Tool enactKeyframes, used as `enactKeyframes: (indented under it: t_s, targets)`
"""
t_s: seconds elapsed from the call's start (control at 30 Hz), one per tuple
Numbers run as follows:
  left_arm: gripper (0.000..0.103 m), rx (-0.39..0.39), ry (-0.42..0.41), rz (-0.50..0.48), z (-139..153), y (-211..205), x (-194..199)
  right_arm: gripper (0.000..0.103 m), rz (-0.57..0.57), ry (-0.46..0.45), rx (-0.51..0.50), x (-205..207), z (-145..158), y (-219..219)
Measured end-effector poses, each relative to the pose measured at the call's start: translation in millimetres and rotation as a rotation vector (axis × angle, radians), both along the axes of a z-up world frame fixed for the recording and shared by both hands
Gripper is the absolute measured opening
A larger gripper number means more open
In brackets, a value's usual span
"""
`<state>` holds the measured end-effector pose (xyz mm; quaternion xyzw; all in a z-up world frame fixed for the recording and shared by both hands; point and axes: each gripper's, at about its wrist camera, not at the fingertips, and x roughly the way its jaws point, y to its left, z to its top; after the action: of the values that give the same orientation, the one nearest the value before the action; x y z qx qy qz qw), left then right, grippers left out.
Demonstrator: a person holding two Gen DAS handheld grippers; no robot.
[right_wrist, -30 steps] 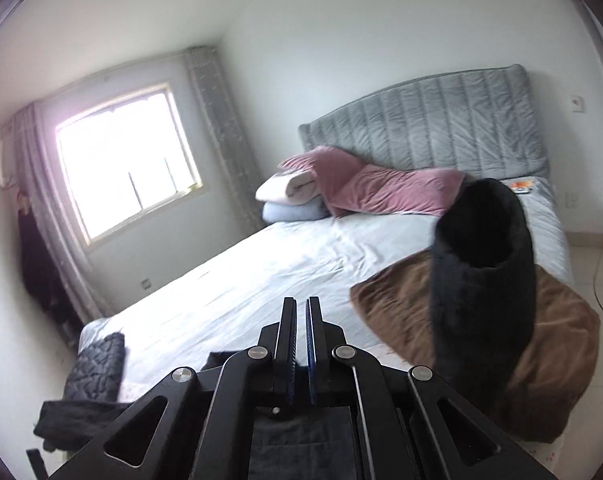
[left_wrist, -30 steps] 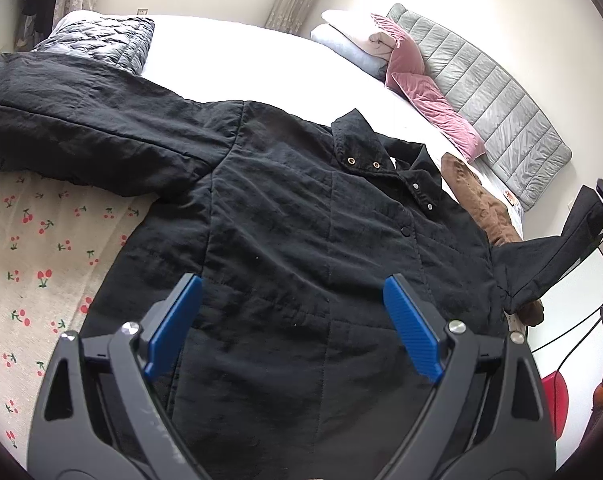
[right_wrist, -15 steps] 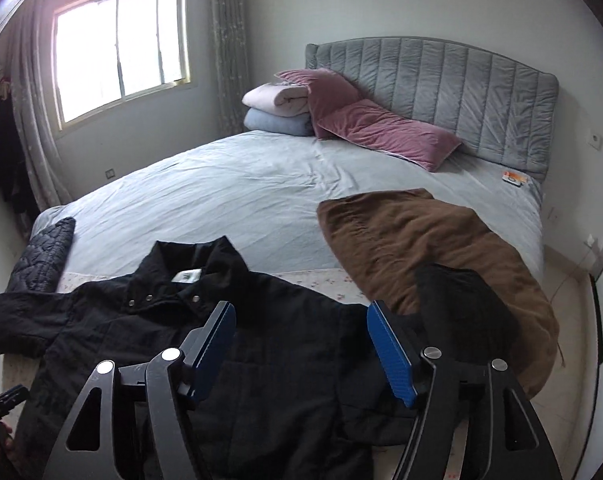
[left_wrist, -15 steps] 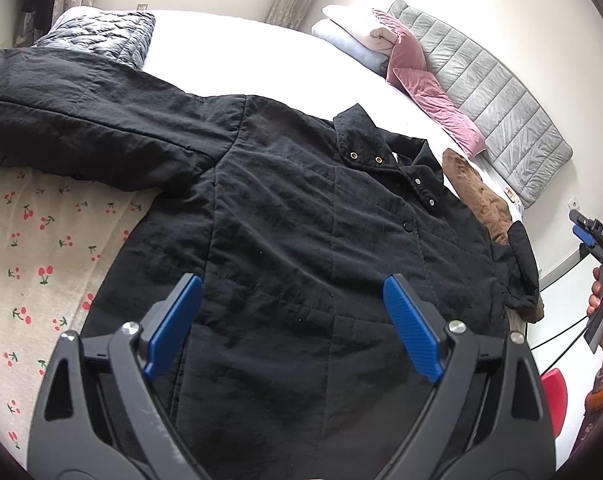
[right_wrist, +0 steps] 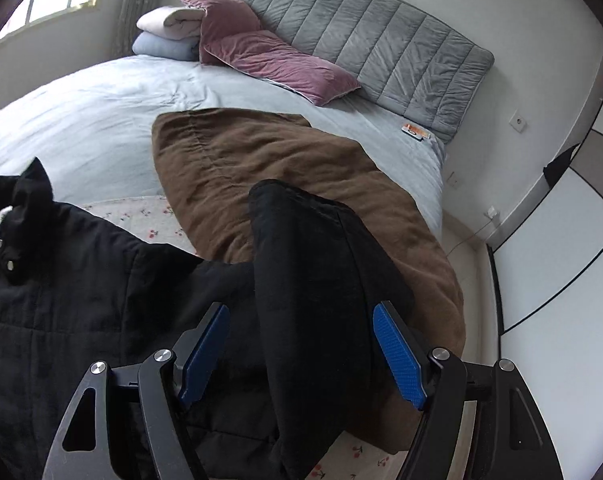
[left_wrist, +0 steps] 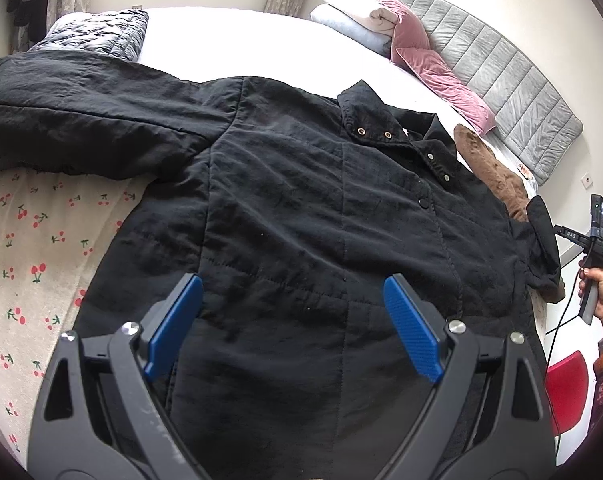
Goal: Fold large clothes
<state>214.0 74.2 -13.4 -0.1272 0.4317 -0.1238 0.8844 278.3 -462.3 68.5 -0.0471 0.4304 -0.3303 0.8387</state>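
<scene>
A large black padded jacket (left_wrist: 301, 200) lies front-up on the bed, collar toward the headboard. One sleeve (left_wrist: 81, 120) stretches out to the left. My left gripper (left_wrist: 292, 284) hovers open over the jacket's lower front, with nothing between its blue pads. The other sleeve (right_wrist: 309, 260) lies folded back over the brown garment (right_wrist: 281, 168) at the bed's edge. My right gripper (right_wrist: 301, 308) is open just above that sleeve. The sleeve runs between its fingers, but the pads do not press it. In the left wrist view a person's hand (left_wrist: 601, 292) holds that gripper beside the bed.
A cherry-print sheet (left_wrist: 33, 240) lies under the jacket. A dark quilted garment (left_wrist: 97, 34) sits at the far left. Pink pillows (right_wrist: 269, 60) and folded blankets (right_wrist: 169, 32) rest by the grey headboard (right_wrist: 361, 40). A red object (left_wrist: 565, 384) and cables are on the floor to the right.
The right gripper went from shut on the raised sleeve to open. The sleeve dropped onto the bed, and the gripper tilted down and sank toward it. The left gripper stayed put.
</scene>
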Motion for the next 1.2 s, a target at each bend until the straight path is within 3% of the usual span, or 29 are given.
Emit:
enactKeyframes:
  t_s: [0.07, 0.1, 0.17, 0.3, 0.4, 0.5, 0.57, 0.63, 0.67, 0.73, 0.77, 0.8, 0.93, 1.13, 1.17, 1.2]
  targets:
    - [0.092, 0.003, 0.004, -0.005, -1.0, -0.7, 0.7, 0.069, -0.051, 0.058, -0.063, 9.1, -17.3, -8.5]
    - [0.092, 0.005, 0.003, -0.008, -1.2, -1.1, 1.0, 0.042, -0.067, 0.079, -0.086, 12.0, -23.5, -11.5]
    - [0.092, 0.009, 0.000, -0.017, -0.7, -2.5, 0.8, 0.010, -0.067, 0.086, -0.057, 13.4, -29.9, -14.0]
    - [0.092, 0.006, -0.008, -0.043, 2.2, -6.9, 0.0, 0.005, 0.012, -0.087, -0.031, 2.0, 5.6, 14.7]
    - [0.092, -0.006, -0.012, -0.078, 7.0, -12.3, -0.4, 0.005, 0.171, -0.234, -0.073, -5.6, 51.4, 62.3]
    - [0.092, -0.025, -0.028, -0.113, 16.5, -17.8, -0.3, 0.005, 0.334, -0.330, -0.046, -4.5, 93.2, 106.1]
    - [0.092, -0.025, -0.036, -0.124, 22.6, -20.8, -0.6, 0.005, 0.397, -0.339, -0.071, -1.2, 113.0, 133.3]
    - [0.092, -0.032, -0.043, -0.134, 27.2, -22.4, -2.7, 0.007, 0.420, -0.289, -0.103, 8.1, 119.8, 150.5]
    - [0.092, -0.037, -0.046, -0.137, 28.4, -22.8, -3.9, 0.015, 0.421, -0.267, -0.103, 12.7, 117.7, 153.0]
    - [0.092, -0.042, -0.048, -0.142, 28.5, -23.8, -5.8, 0.051, 0.370, -0.231, -0.136, 17.5, 105.0, 149.3]
    - [0.092, -0.040, -0.046, -0.142, 28.2, -24.4, -5.9, 0.075, 0.329, -0.211, -0.162, 19.0, 95.2, 143.1]
    - [0.092, -0.038, -0.042, -0.143, 27.1, -24.8, -6.1, 0.077, 0.293, -0.186, -0.187, 21.5, 83.2, 135.9]
    - [0.092, -0.033, -0.024, -0.142, 20.5, -25.2, -4.3, 0.077, 0.165, -0.016, -0.234, 31.2, 26.8, 91.8]
    - [0.092, -0.041, 0.006, -0.134, 11.8, -23.3, -0.4, 0.075, 0.042, 0.133, -0.184, 41.5, -35.9, 31.1]
    - [0.092, -0.037, 0.007, -0.133, 11.1, -23.2, -0.1, 0.071, 0.023, 0.157, -0.187, 42.0, -43.8, 25.0]
    - [0.092, -0.034, 0.008, -0.133, 11.1, -23.4, 0.2, 0.041, 0.003, 0.177, -0.196, 41.8, -50.2, 17.4]
